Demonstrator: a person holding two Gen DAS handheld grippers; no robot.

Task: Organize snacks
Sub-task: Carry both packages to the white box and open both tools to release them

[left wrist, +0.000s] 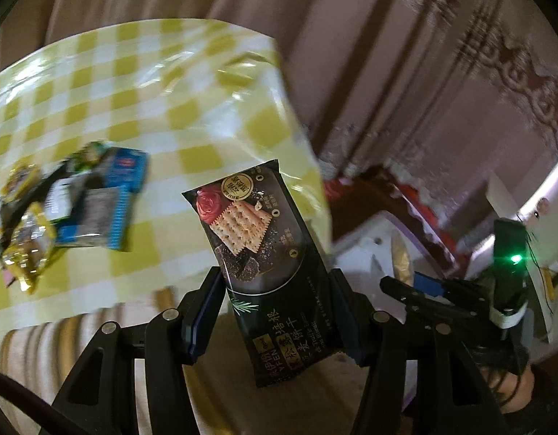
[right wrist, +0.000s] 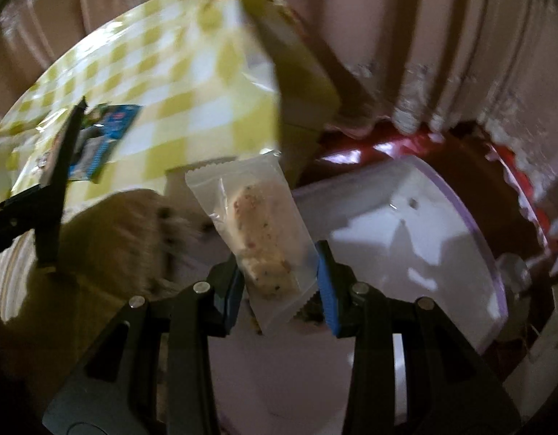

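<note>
You are pinching the dark cracker packet [left wrist: 257, 250] across its width with the left gripper [left wrist: 275, 311], so it is standing upright clear of the checked tablecloth [left wrist: 141, 83]. Your right gripper [right wrist: 279, 286] is pinching a clear-wrapped nougat bar [right wrist: 257, 228] by its lower half, over a white container [right wrist: 405, 224], likely the drop point. The remaining snack pile [left wrist: 69, 203] is lying on the cloth, well apart.
</note>
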